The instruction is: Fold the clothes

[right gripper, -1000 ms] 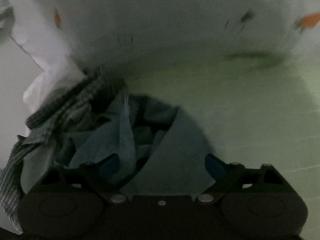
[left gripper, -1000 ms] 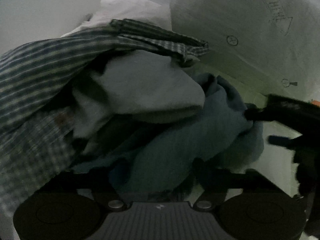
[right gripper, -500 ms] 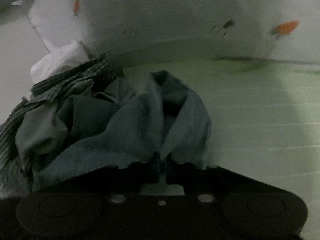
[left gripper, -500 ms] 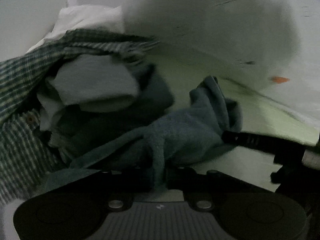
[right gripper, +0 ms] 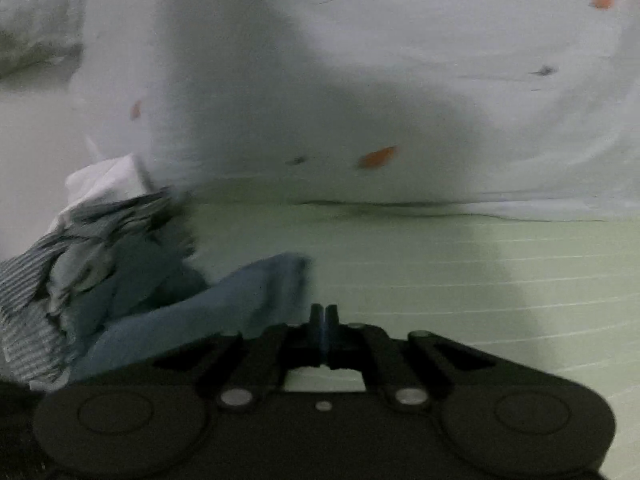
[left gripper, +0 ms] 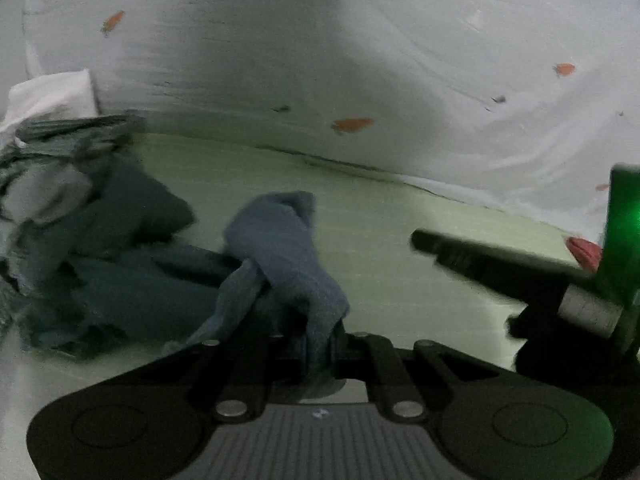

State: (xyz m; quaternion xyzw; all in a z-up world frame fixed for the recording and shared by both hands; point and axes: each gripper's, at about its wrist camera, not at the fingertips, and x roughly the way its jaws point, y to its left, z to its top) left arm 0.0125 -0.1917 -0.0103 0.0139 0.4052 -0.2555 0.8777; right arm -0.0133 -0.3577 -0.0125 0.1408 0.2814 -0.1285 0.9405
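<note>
A blue garment trails from the clothes pile on the left across a pale green mat. My left gripper is shut on a bunched fold of it, and the cloth stands up in a hump just beyond the fingers. My right gripper is shut, with the blue garment lying just left of its fingers. In the left wrist view the right gripper reaches in from the right. Its tip is bare and apart from the cloth.
The pile also holds a checked shirt, a grey piece and a white garment. A white sheet with orange marks rises behind the mat. A small red thing sits at the far right. The mat stretches rightward.
Both grippers went from open to shut and swung right, away from the pile. The left dragged the blue garment out with it. The right gripper's tip, on the cloth before, is now apart from it.
</note>
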